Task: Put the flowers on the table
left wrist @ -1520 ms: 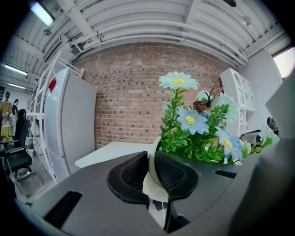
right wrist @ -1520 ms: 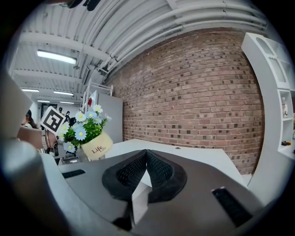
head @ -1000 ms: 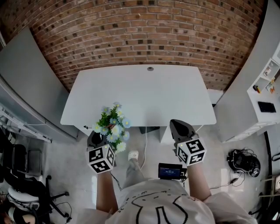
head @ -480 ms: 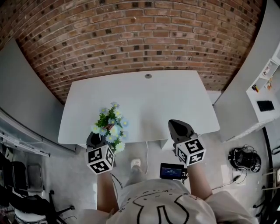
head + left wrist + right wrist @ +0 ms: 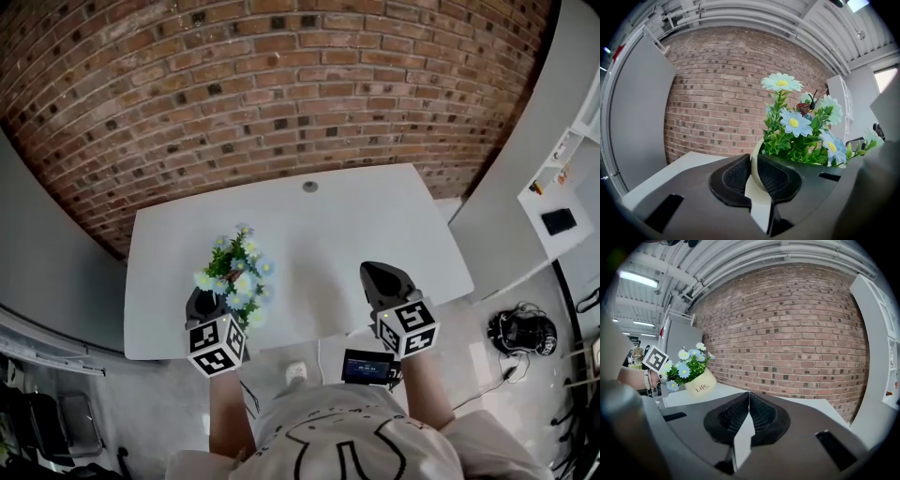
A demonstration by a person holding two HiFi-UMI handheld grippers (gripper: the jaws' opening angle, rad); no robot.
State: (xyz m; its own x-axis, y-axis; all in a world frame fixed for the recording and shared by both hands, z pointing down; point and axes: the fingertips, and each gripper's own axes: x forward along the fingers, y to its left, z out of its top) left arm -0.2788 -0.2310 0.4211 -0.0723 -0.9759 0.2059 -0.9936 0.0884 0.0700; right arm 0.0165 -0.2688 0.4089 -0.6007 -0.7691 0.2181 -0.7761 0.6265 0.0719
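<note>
Looks along the right tongs (image 5: 749,397), jaws pressed together, nothing between. Shows a cream flower pot (image 5: 700,385) tilted at far left, blue and white blooms (image 5: 684,370) on top, white bench (image 5: 812,403) beyond, brick wall (image 5: 787,324) behind.

White table (image 5: 375,234) backed against a brick wall (image 5: 281,84) at 12 o'clock, small round grommet (image 5: 310,187) set in the top at 12 o'clock, near the far edge.

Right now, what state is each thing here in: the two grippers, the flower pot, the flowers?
Left gripper: shut on the flower pot rim.
Right gripper: shut, empty.
Flower pot: held over the table, slightly tilted; contact with it unclear.
Flowers: standing up in the pot.
</note>
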